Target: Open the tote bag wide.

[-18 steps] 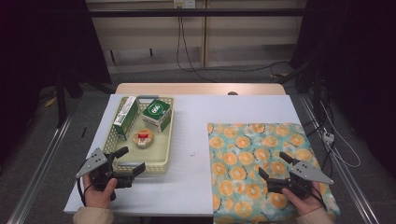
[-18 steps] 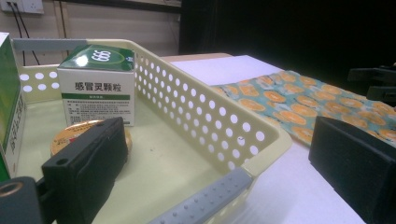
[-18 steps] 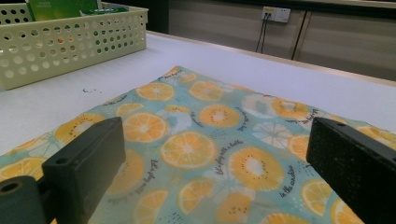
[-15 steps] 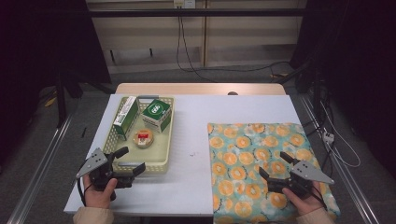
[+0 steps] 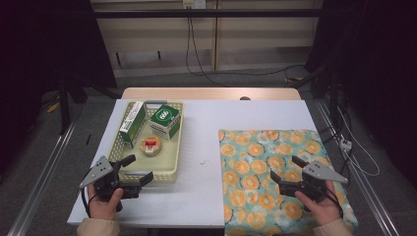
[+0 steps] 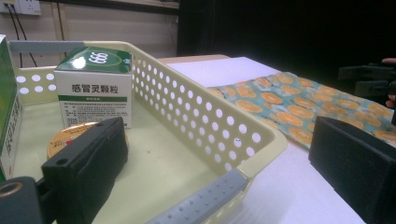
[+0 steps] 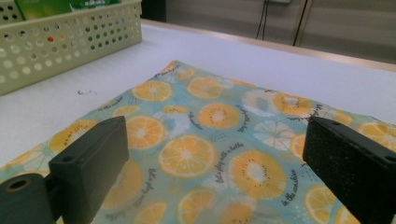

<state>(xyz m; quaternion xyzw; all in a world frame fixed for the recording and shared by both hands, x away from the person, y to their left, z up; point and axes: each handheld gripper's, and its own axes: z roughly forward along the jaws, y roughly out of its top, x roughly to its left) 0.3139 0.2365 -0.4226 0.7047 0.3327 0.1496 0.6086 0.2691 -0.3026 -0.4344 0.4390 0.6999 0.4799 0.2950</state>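
From the left gripper view the tall green-and-white carton (image 6: 8,105) is cut off at the picture's edge, and the round tin (image 6: 70,135) sits half hidden behind one black jaw; its label is too small to read from the high view. The cube-shaped medicine box (image 5: 164,121) stands at the far end of the pale yellow perforated basket (image 5: 169,167), which lies with its long axis running from the table's near edge to its far edge, on the left half of the white table (image 5: 201,147). The left gripper (image 5: 132,171) hovers at the basket's near end, jaws spread wide with nothing between them — they straddle the near right corner and its grey handle (image 6: 198,203). The right gripper (image 5: 285,174) hangs over the near part of the orange-slice cloth (image 5: 268,152) spread flat on the table's right half, jaws likewise apart and empty, pointing toward the basket.
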